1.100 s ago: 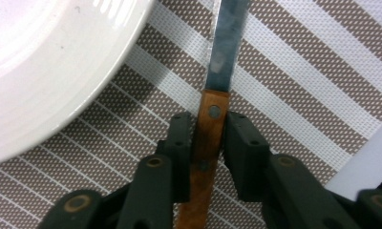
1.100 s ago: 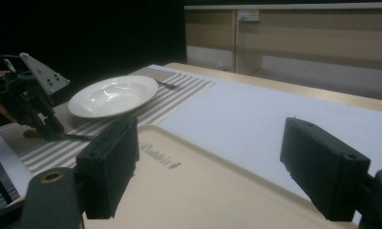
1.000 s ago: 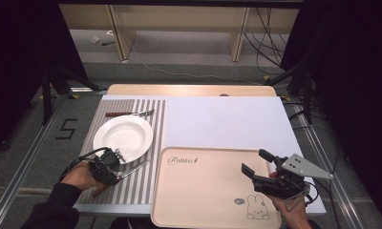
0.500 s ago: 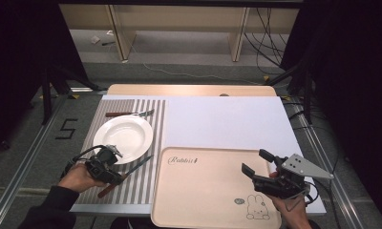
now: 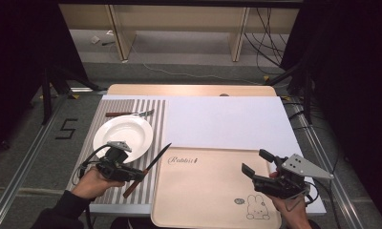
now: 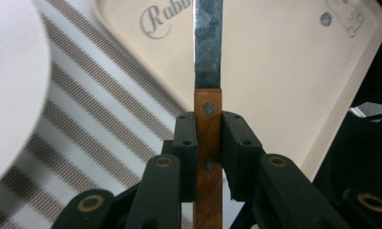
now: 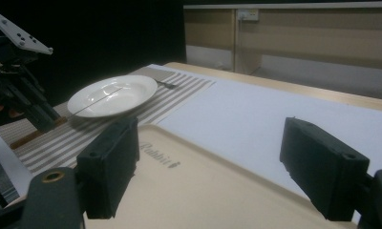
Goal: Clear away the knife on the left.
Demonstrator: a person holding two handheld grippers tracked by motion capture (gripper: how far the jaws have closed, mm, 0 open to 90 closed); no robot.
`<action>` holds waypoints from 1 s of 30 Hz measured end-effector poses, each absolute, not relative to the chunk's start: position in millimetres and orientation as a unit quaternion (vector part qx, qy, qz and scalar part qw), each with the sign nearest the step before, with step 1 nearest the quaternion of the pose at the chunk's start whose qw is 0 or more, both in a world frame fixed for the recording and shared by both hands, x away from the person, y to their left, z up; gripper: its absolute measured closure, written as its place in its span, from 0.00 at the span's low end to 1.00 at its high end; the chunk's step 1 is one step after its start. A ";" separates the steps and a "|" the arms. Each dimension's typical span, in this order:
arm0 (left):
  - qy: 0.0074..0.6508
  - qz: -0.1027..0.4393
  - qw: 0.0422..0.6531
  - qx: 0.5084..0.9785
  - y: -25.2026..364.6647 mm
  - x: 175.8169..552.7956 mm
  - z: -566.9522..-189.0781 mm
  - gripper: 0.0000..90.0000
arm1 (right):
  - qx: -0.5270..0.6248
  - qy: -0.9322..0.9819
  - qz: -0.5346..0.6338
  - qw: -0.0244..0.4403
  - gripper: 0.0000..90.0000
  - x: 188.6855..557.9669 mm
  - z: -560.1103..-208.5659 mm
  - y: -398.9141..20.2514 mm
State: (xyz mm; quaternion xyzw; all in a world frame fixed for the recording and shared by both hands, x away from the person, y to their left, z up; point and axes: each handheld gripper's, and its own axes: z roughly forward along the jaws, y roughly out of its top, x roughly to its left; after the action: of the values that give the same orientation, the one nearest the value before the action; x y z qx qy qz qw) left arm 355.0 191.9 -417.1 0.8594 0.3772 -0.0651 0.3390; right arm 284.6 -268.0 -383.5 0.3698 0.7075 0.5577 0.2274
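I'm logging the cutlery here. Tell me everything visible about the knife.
The knife has a dark metal blade and a brown wooden handle with two rivets. The left gripper clamps the handle near the blade, its fingers pressing both sides. It is lifted and slanted, tip over the edge of the beige tray, handle end over the striped placemat.

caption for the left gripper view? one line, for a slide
Left gripper clamped on a knife by its wooden handle, blade pointing over the beige tray, striped placemat below.
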 end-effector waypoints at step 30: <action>0.393 -0.119 0.353 0.841 126.5 348.4 -432.2 0.86 | 0.368 0.710 0.557 0.226 0.25 284.9 -383.7 -267.6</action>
State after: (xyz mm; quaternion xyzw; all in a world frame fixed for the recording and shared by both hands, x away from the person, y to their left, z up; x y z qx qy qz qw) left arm 348.4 126.5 -432.2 0.8405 0.3931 -0.1190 0.3533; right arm 284.9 -267.6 -383.7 0.3677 0.7098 0.5568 0.2259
